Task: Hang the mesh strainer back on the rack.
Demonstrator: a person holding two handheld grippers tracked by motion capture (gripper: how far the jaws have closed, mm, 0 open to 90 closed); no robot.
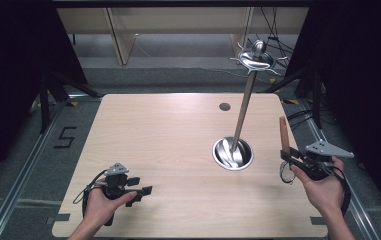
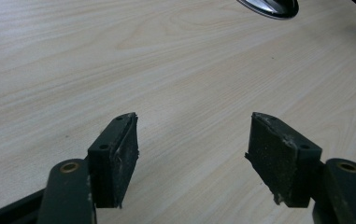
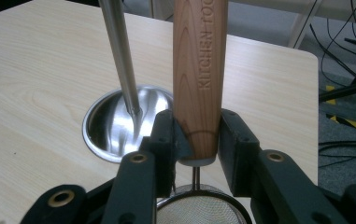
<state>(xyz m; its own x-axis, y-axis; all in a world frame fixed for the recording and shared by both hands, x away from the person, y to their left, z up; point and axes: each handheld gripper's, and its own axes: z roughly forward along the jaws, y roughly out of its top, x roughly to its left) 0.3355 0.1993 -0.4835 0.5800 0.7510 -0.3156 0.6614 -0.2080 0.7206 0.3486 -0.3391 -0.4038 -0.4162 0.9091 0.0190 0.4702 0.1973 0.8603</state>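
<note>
Right gripper (image 3: 196,135) clamps the wooden-handled strainer (image 3: 200,70) — steel rack (image 1: 243,107) just beside — left gripper (image 2: 192,154) gapes empty.

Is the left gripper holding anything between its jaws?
No: the left gripper stands open, with bare wooden table showing between its jaws.
</note>
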